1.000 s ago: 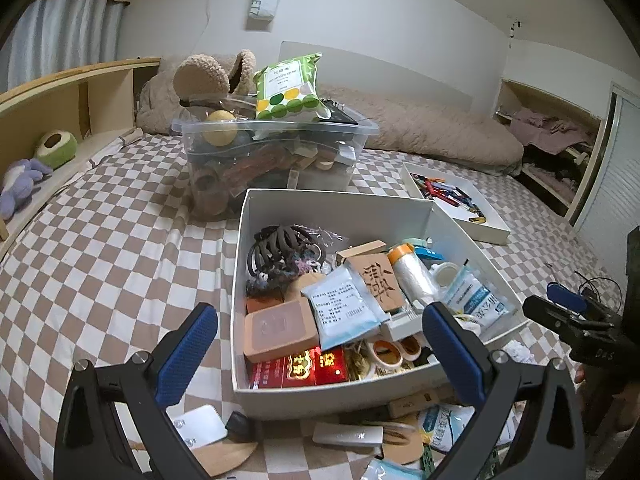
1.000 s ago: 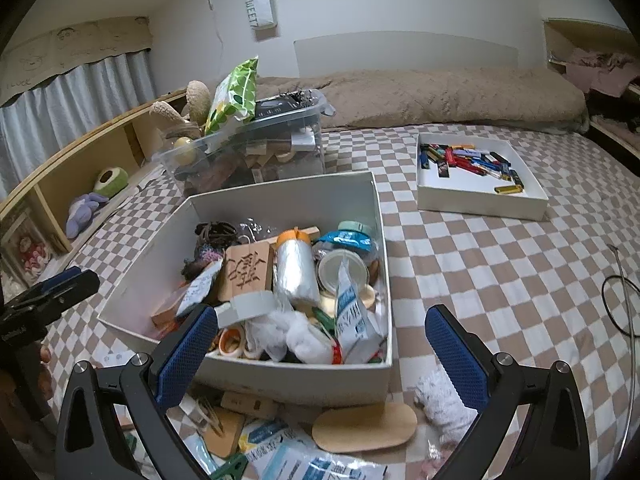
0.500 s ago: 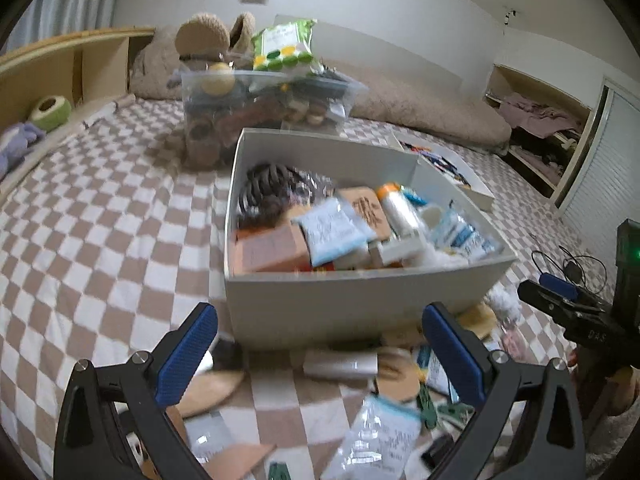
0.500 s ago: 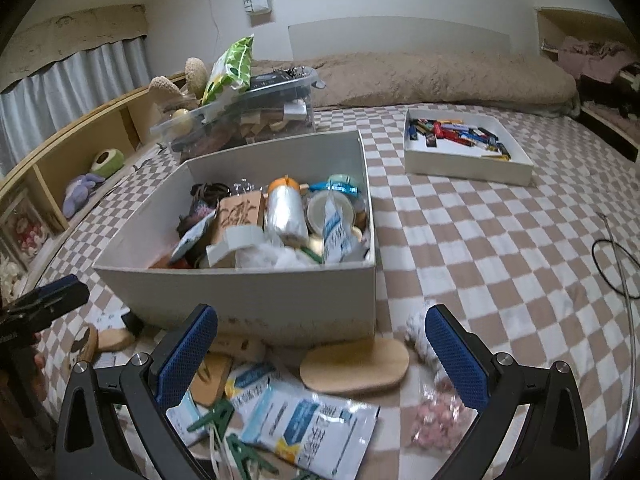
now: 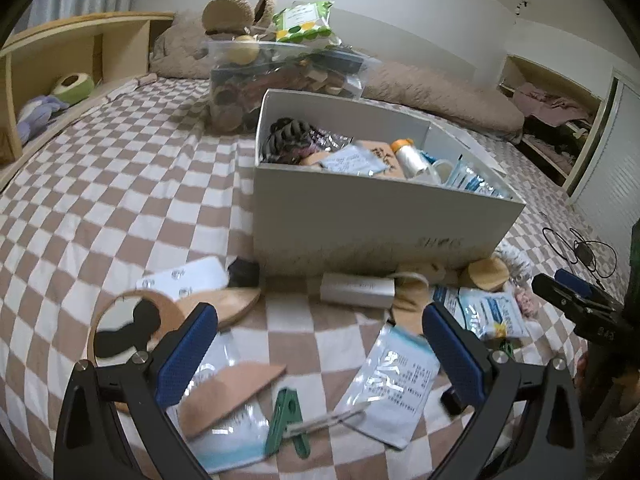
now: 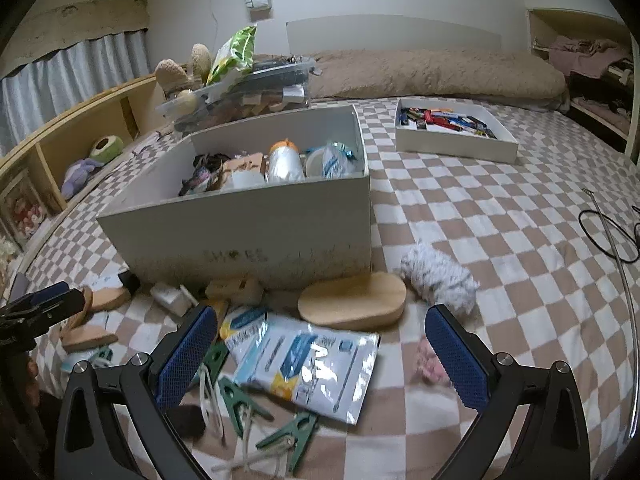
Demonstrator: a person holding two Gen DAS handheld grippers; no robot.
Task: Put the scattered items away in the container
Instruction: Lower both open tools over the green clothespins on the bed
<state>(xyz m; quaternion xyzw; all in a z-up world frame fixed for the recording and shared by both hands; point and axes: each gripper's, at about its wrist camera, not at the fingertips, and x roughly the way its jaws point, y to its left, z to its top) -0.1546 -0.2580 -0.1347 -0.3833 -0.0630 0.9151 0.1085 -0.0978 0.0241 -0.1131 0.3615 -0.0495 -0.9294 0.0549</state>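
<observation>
Packets [image 6: 304,364], green pegs [image 6: 240,402] and wooden pieces [image 6: 352,300] lie scattered before the full white box [image 6: 256,228].

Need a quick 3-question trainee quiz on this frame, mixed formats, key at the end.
1. True or false: the left tool is clamped on the green clothespin.
2. Multiple choice: in the right wrist view, where does the oval wooden piece lie? A) inside the white box B) on the bedspread in front of the white box C) in the shallow tray
3. Fill in: the shallow tray of small colourful items sits to the ____ of the white box in the right wrist view.

Key: 1 false, both tools (right) are open and empty. 2 B. 3 right.
</observation>
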